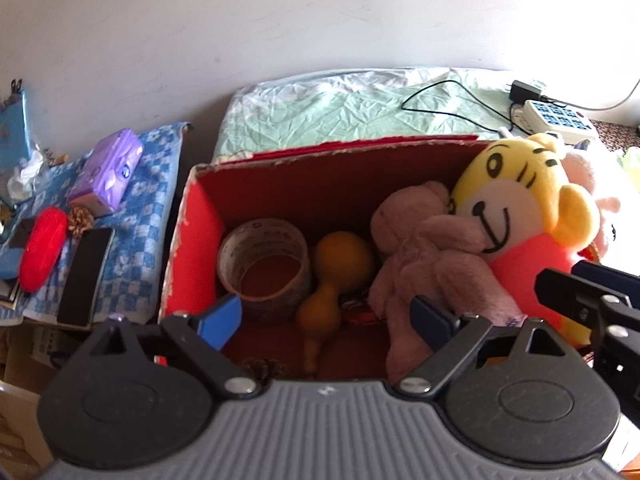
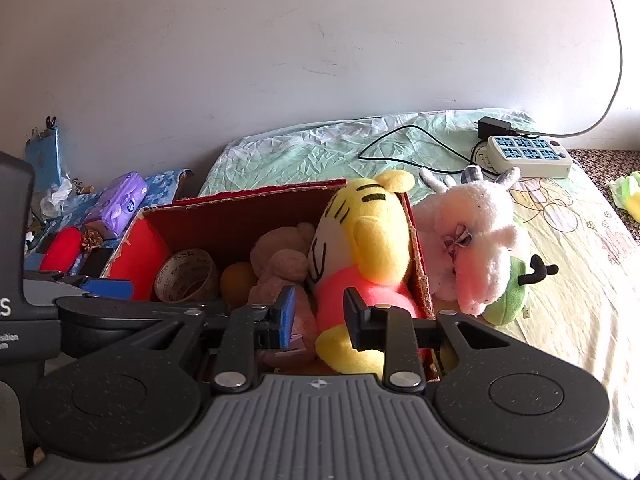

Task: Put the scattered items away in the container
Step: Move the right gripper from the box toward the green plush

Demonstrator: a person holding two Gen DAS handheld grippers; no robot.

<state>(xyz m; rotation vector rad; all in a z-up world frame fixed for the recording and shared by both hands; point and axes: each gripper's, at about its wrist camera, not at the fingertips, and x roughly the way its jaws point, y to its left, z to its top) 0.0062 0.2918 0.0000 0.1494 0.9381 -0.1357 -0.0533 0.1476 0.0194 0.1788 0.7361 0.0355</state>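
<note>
The red box (image 1: 200, 216) sits on the bed (image 2: 560, 300) and already has a tape roll (image 1: 264, 264), an orange gourd (image 1: 336, 276), a pink teddy (image 1: 432, 264) and a yellow tiger toy (image 1: 516, 200) inside. The left hand-held gripper (image 1: 324, 320) hangs over the box with its jaws wide and nothing in them. The right hand-held gripper (image 2: 320, 316) is narrow and looks empty, right by the tiger toy. A white plush pig (image 2: 476, 252) still lies on the bed beside the box, so that is left to do.
</note>
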